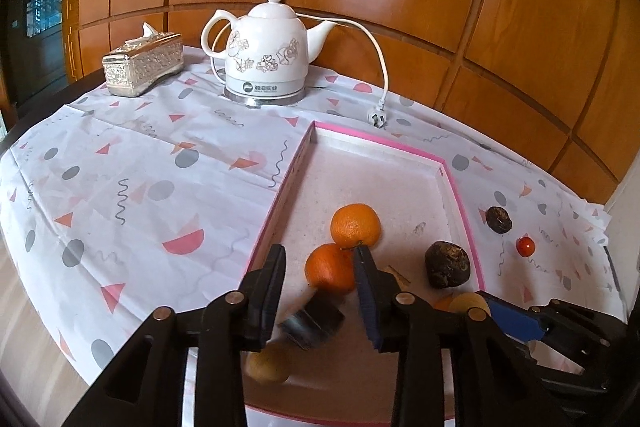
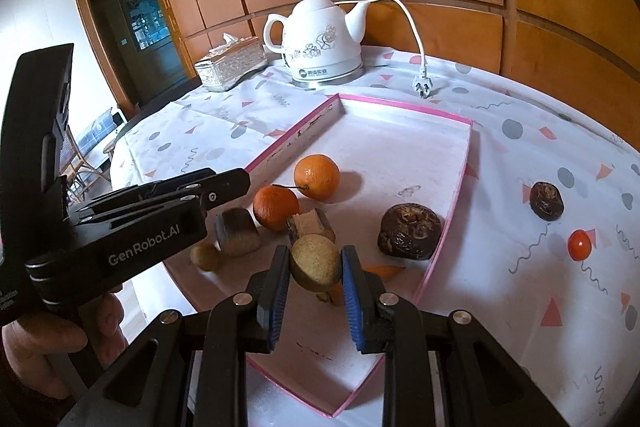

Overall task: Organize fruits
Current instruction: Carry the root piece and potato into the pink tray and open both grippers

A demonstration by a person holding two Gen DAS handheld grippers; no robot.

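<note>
A pink-rimmed tray (image 1: pixel 280 187) (image 2: pixel 280 151) holds two oranges (image 1: pixel 355 225) (image 2: pixel 316 175), a dark brown round fruit (image 1: pixel 447 263) (image 2: pixel 410 233), cane-like cut pieces and a small tan fruit (image 2: pixel 205 255). My left gripper (image 1: pixel 320 259) (image 2: pixel 240 183) hangs open over the tray. A dark cut piece (image 1: pixel 314 319) (image 2: pixel 236 231) lies blurred below its jaws, touching neither pad. The nearer orange (image 1: pixel 330 267) lies beyond the fingertips. My right gripper (image 2: pixel 315 255) is shut on a round tan fruit (image 2: pixel 316 263) (image 1: pixel 470 303) above the tray's near half.
On the patterned cloth right of the tray lie another dark fruit (image 2: pixel 546 201) and a small red tomato (image 2: pixel 580 245). A white kettle (image 1: pixel 266 47), its plug (image 1: pixel 378 117) and a silver tissue box (image 1: pixel 144 63) stand at the back. A wooden wall runs behind.
</note>
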